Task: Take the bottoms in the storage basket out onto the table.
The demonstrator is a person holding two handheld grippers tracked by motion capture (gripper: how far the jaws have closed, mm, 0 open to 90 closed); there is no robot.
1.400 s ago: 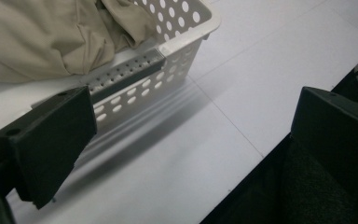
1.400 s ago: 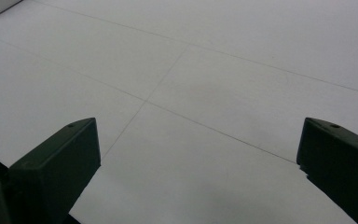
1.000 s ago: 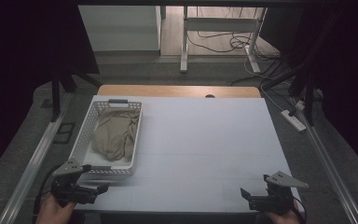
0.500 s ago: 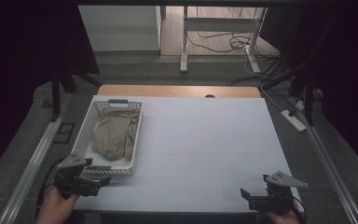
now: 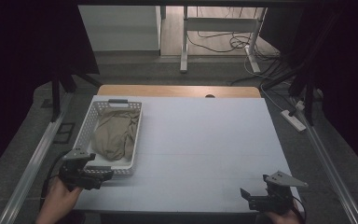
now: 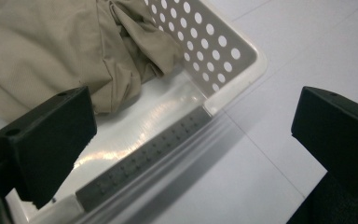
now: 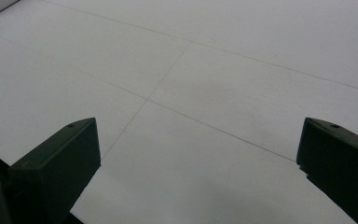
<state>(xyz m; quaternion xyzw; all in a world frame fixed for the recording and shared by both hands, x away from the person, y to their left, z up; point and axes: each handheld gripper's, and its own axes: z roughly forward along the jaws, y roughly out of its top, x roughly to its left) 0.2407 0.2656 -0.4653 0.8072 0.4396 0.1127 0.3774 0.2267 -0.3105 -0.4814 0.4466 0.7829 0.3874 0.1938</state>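
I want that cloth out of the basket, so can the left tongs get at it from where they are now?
Probably yes. The left tongs are open at the near corner of the basket, above its rim, and nothing covers the beige cloth just beyond.

I note a white table with a wooden strip along its far edge. Beyond the table, cables lie on the floor by a metal frame leg. A power strip lies just right of the table.

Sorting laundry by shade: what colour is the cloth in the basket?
Khaki-beige cloth, plain, clearest in the left gripper view.
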